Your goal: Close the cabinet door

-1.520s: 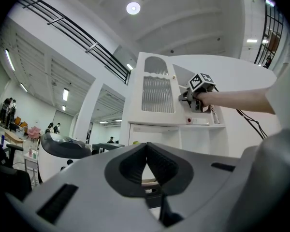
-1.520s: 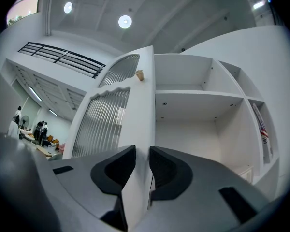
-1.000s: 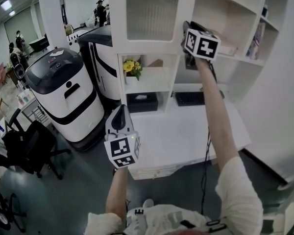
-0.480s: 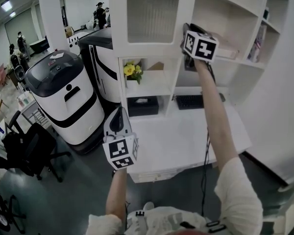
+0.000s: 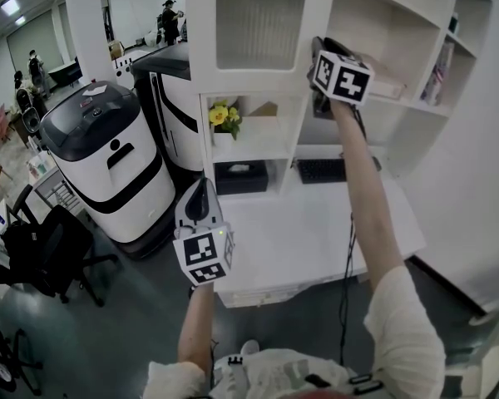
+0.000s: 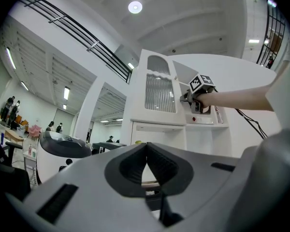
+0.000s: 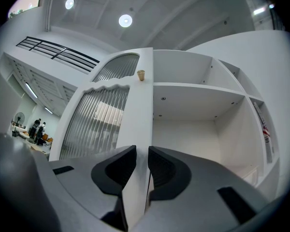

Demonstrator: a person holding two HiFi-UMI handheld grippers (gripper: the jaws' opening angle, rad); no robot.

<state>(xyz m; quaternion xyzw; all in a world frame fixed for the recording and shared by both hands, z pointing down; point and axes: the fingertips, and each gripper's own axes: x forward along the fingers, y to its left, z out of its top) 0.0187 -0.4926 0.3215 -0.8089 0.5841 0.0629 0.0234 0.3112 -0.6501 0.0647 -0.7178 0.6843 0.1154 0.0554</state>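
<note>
The white cabinet door (image 5: 258, 23) has a ribbed glass pane and stands open, edge-on to the upper shelf bay (image 5: 382, 32). My right gripper (image 5: 315, 50) is raised to it and shut on the door's free edge. In the right gripper view the door's white frame (image 7: 139, 124) runs between the two pads of the right gripper (image 7: 141, 151), with a small knob (image 7: 141, 75) higher up the frame. My left gripper (image 5: 200, 188) hangs low in front of the desk, shut with nothing in it. In the left gripper view, the left gripper (image 6: 146, 146) has its pads touching.
Below the cabinet is a white desk (image 5: 316, 231) with a keyboard (image 5: 320, 169). Yellow flowers (image 5: 222, 115) and a black box (image 5: 241, 174) sit in the lower shelves. Two white-and-black machines (image 5: 108, 156) and an office chair (image 5: 41, 248) stand at the left.
</note>
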